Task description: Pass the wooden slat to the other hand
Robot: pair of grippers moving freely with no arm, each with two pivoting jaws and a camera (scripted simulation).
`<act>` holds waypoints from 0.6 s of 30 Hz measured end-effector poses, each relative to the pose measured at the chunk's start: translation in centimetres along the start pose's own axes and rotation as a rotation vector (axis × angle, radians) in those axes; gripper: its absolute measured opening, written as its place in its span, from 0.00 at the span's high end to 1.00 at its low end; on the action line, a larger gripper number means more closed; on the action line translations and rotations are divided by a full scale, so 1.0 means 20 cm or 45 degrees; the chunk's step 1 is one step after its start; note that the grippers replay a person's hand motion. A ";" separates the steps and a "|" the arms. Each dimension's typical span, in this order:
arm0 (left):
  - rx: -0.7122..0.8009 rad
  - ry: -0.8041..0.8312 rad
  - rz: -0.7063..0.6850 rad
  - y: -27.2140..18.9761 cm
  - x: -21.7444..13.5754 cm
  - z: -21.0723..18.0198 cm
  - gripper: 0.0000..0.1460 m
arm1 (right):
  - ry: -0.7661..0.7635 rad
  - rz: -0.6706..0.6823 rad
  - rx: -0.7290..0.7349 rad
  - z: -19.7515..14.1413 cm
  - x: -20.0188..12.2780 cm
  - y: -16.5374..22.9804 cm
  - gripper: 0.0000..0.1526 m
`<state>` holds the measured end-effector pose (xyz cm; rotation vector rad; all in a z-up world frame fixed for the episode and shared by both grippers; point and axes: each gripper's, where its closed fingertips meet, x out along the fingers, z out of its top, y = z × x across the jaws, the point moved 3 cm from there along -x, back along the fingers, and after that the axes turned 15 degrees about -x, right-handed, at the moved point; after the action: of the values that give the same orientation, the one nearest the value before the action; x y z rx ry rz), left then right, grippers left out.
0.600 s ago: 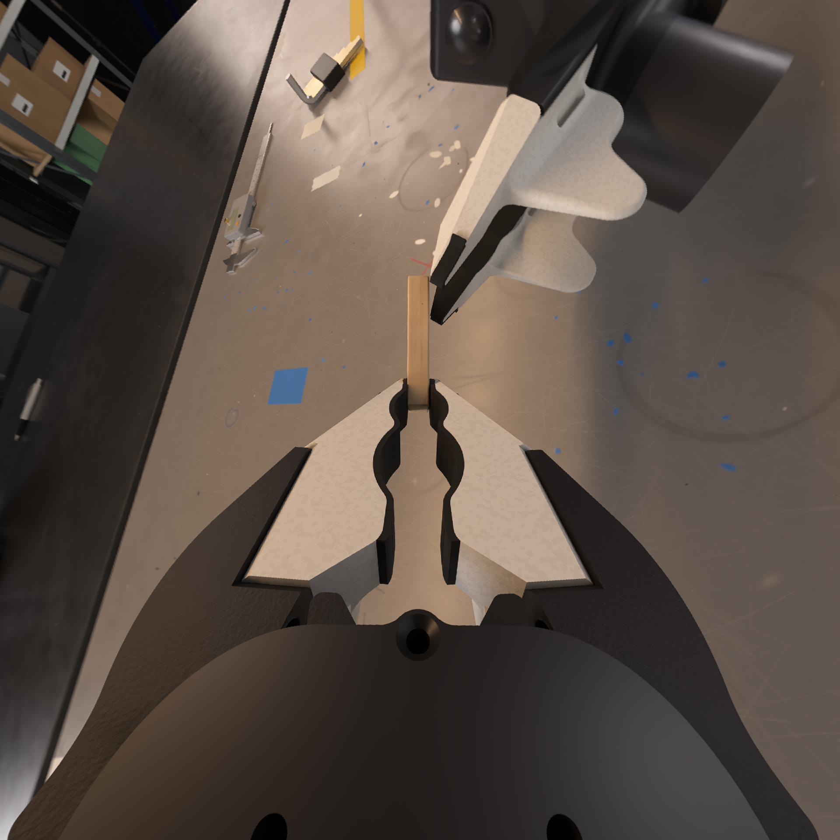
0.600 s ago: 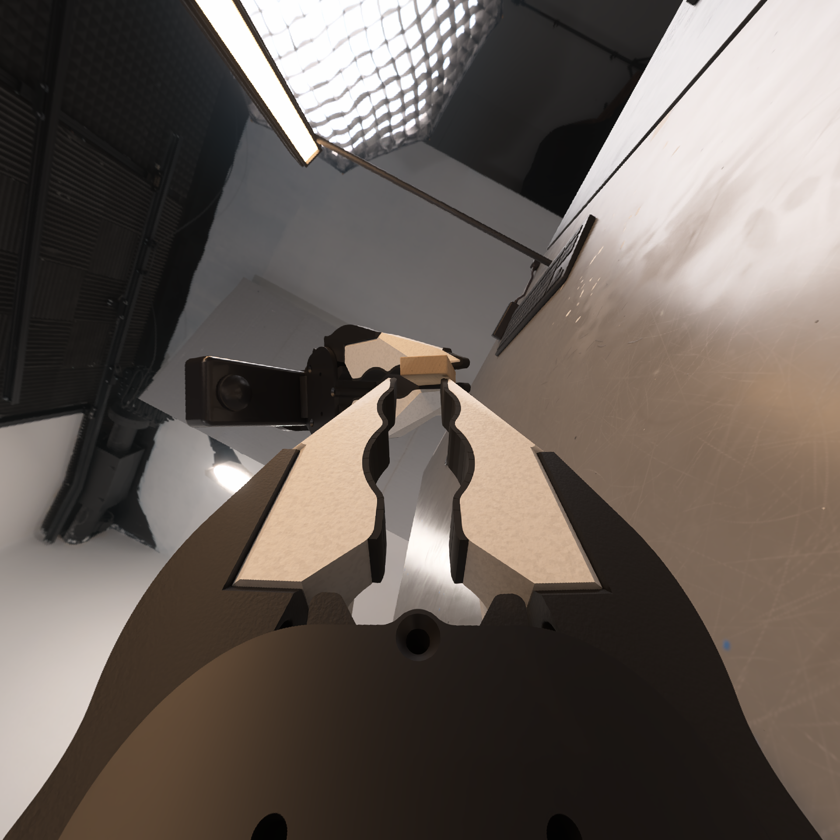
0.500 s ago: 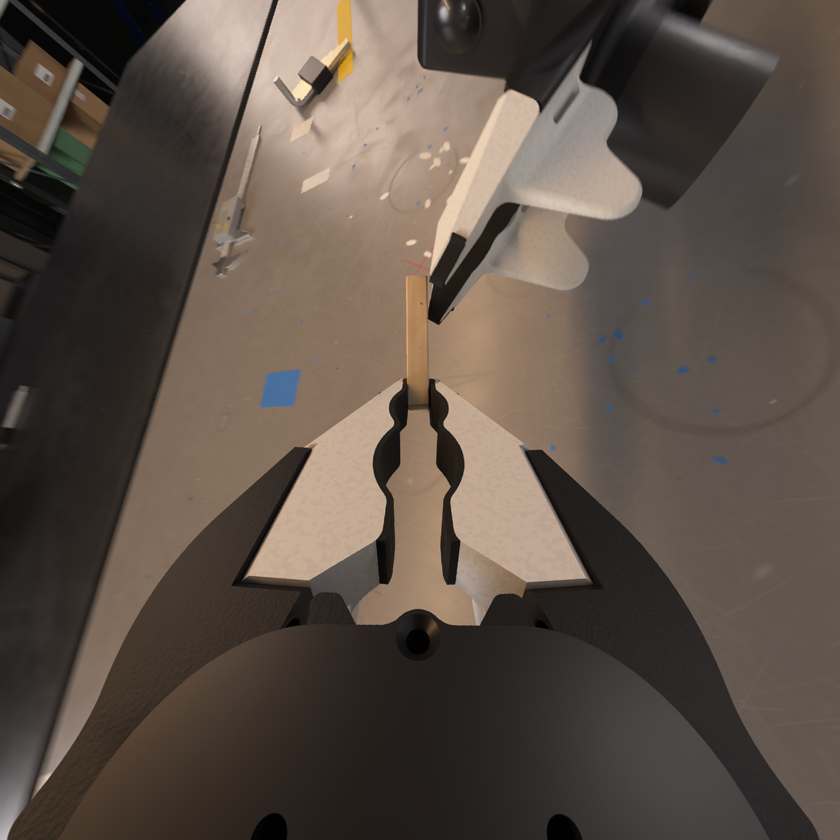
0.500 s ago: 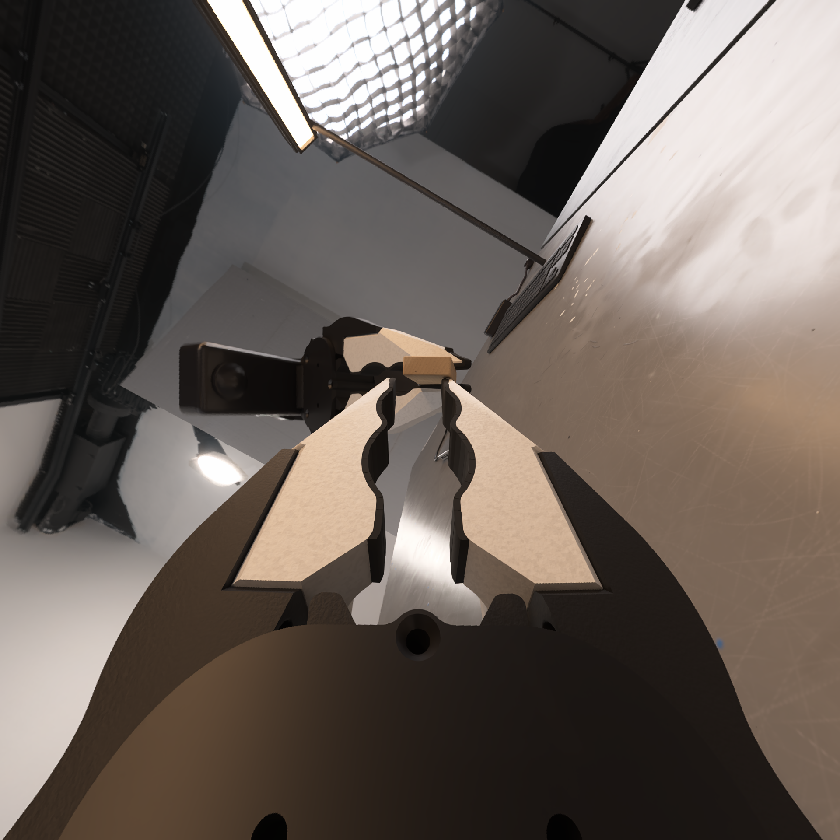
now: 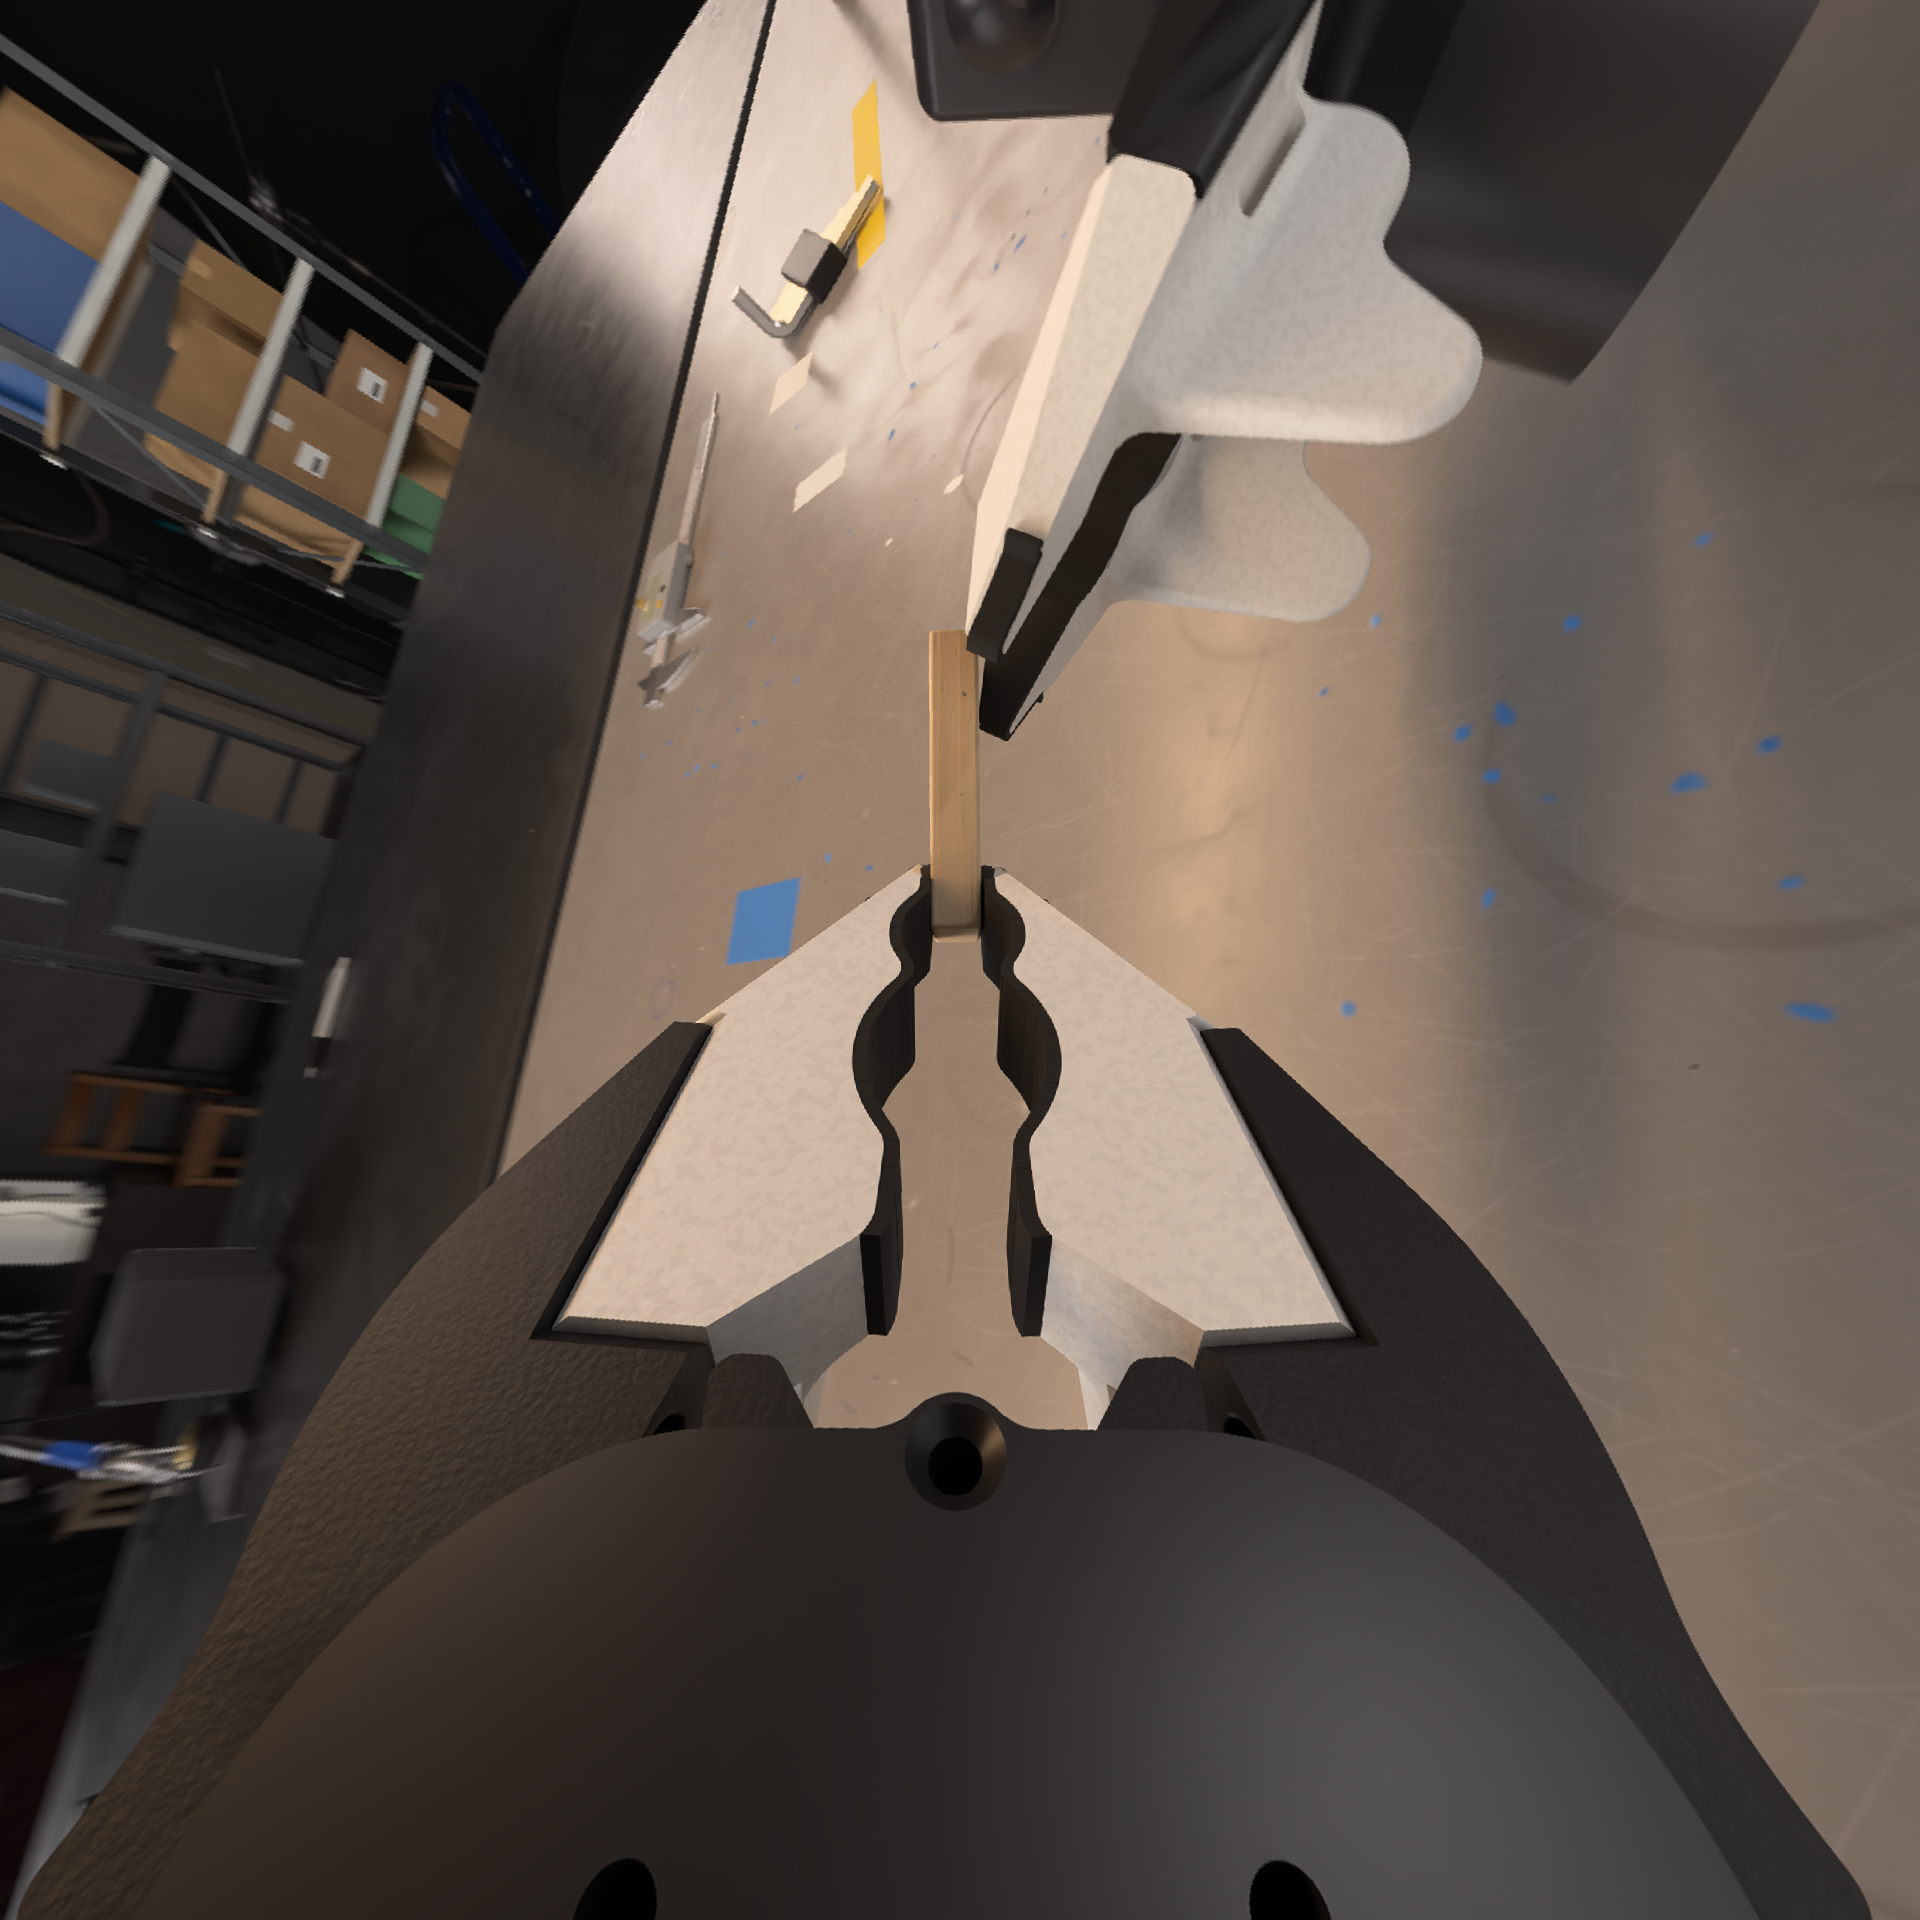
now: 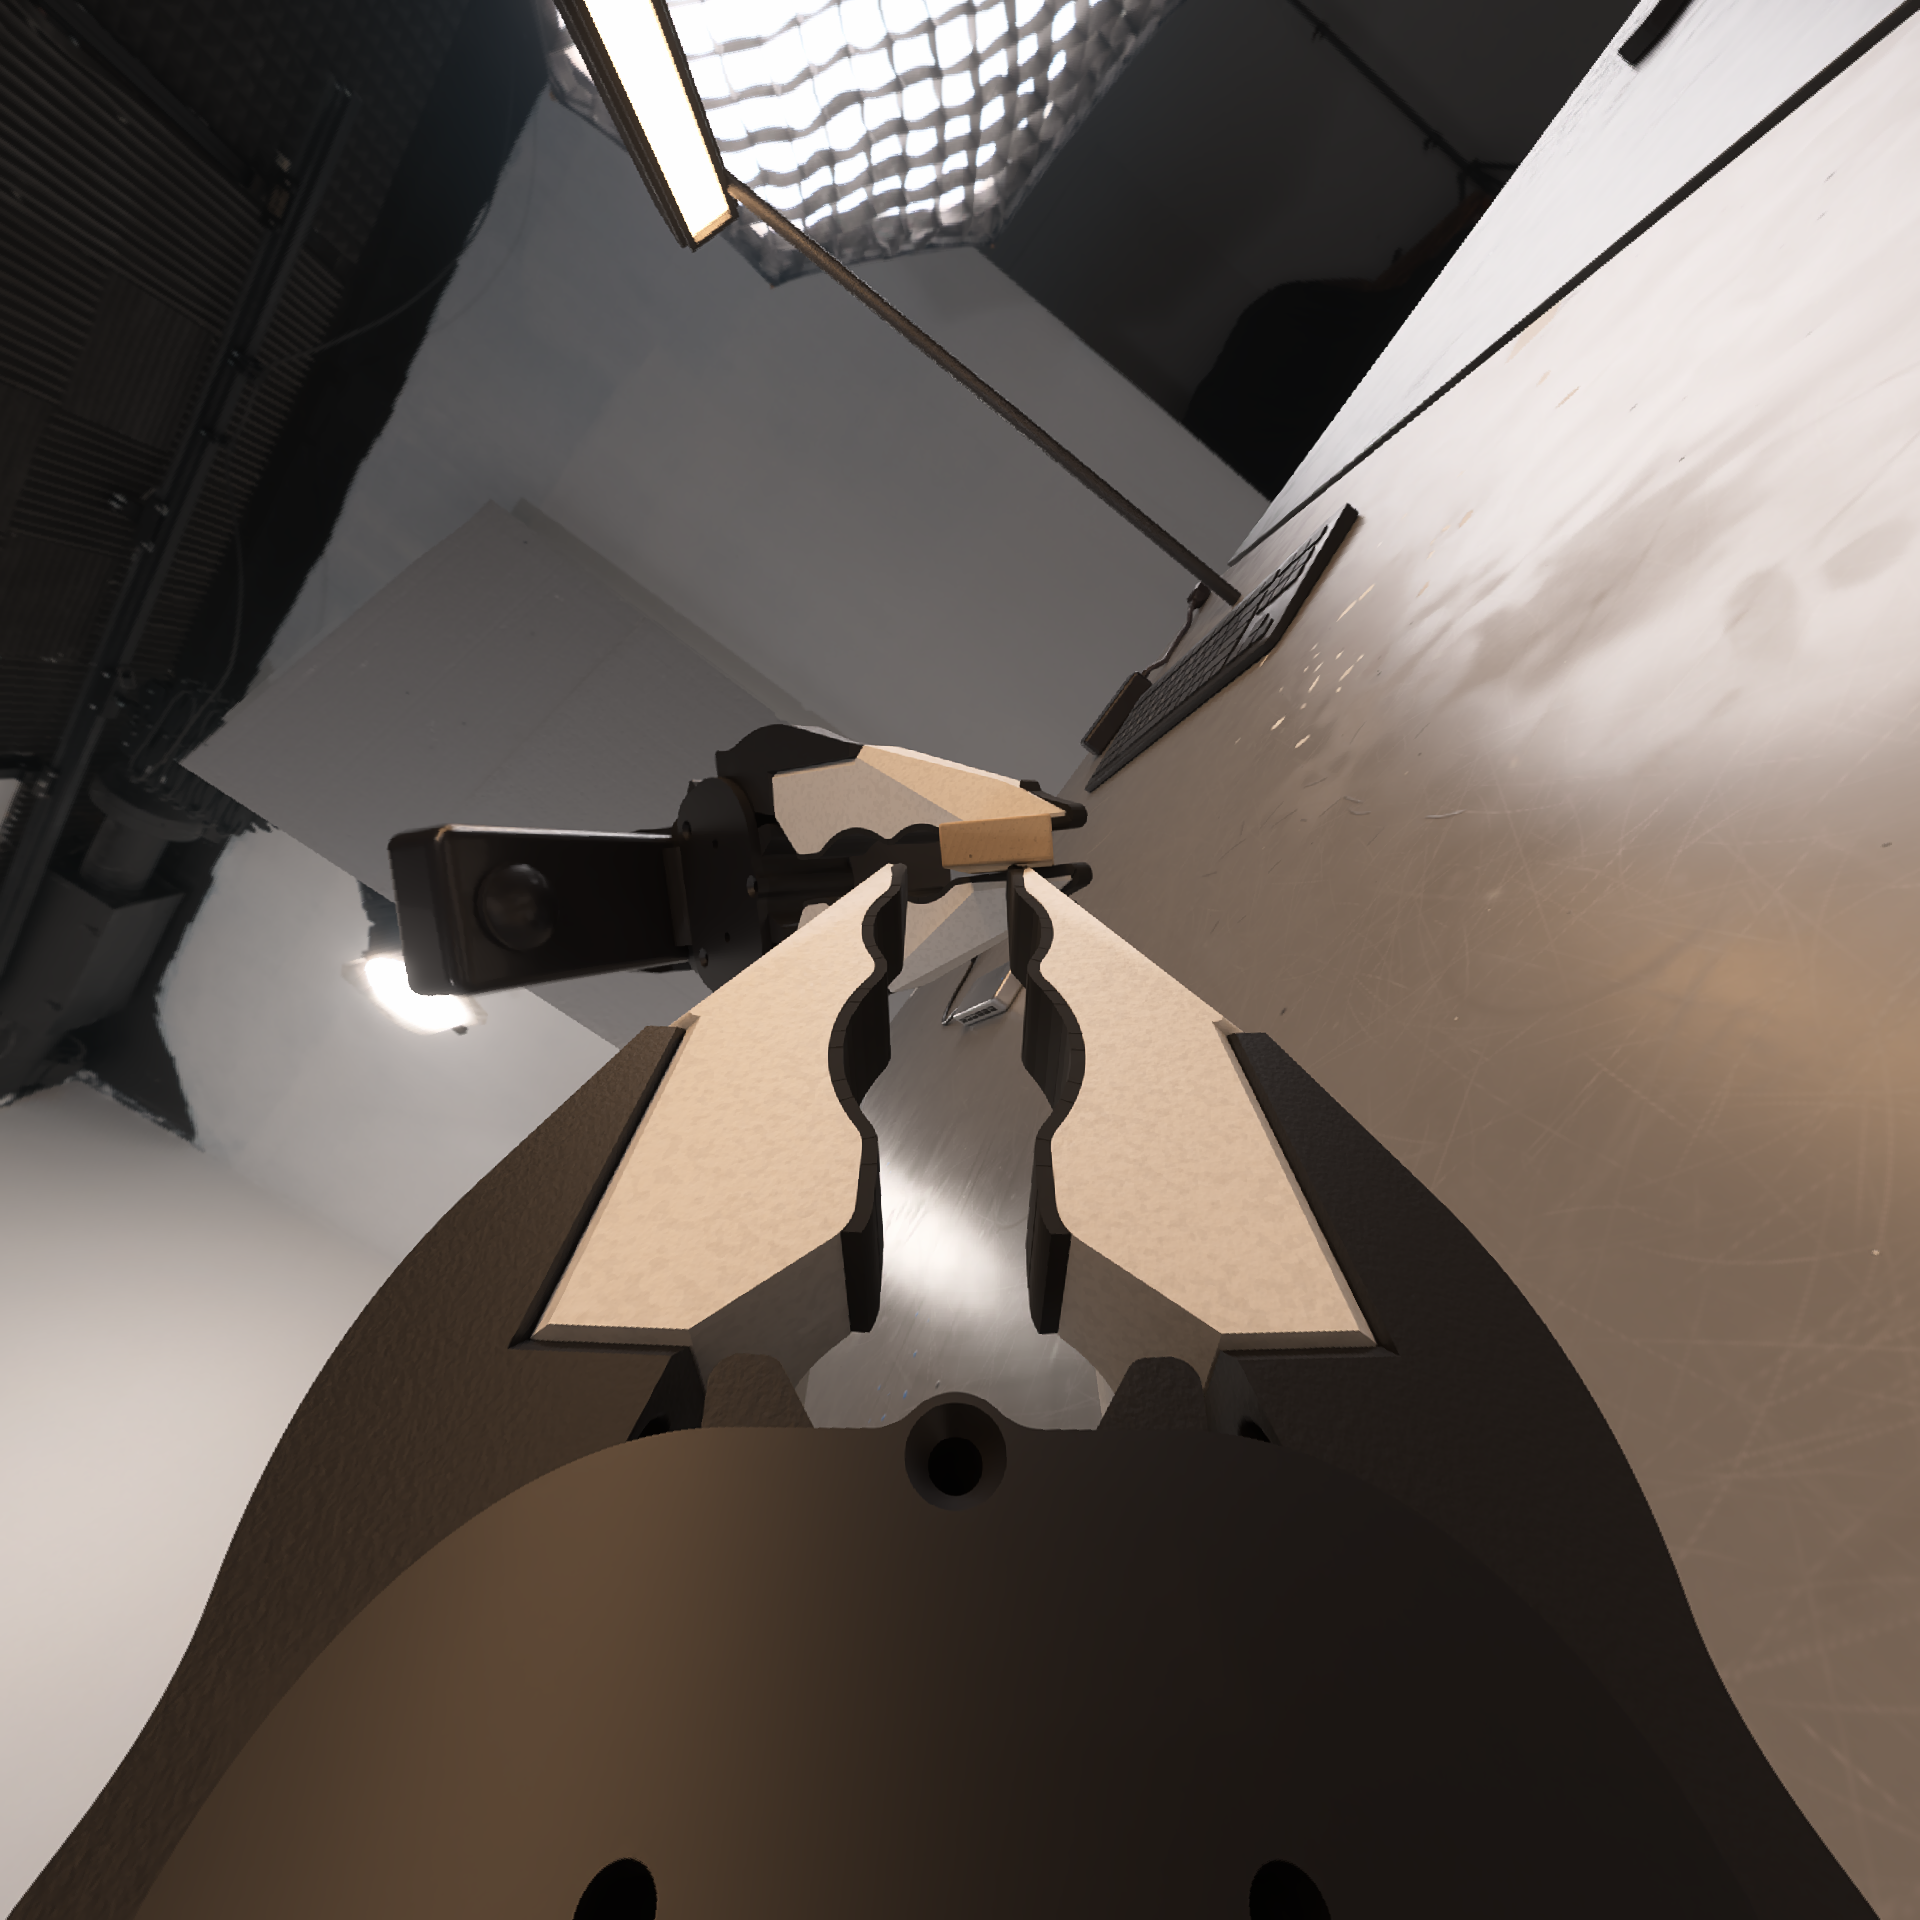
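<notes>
The wooden slat is a thin pale strip. My left gripper is shut on its near end and holds it above the table. My right gripper reaches in from the upper right, its dark fingertips just right of the slat's far end. In the right wrist view, my right gripper is open and the slat lies crosswise just beyond its tips, not between them. The left gripper holds the slat from behind there.
On the table lie a hex key with a black block, yellow tape, a metal measuring tool and a blue square. Shelves with cardboard boxes stand at the left. A keyboard lies farther along the table.
Both grippers have shifted together over the table, so the background has slid. The right fingertips stay next to the slat's far end, and the left grip is unchanged.
</notes>
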<state>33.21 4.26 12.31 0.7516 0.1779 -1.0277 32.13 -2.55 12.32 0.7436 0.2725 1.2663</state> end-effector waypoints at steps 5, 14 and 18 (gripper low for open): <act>-0.596 -0.118 -0.272 0.00 -0.02 0.00 0.95 | -0.008 -0.021 -0.019 0.00 0.01 0.00 0.86; -1.711 -0.317 -0.842 -0.01 -0.08 -0.03 0.95 | -0.003 -0.036 -0.012 -0.04 0.02 0.01 0.87; -2.062 -0.388 -0.971 0.01 -0.09 -0.08 0.95 | -0.017 -0.038 0.006 -0.05 0.02 0.02 0.87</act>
<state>32.77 6.62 11.96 -1.0186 0.9265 -1.2748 31.43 -1.80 11.90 0.7492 0.2753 1.2321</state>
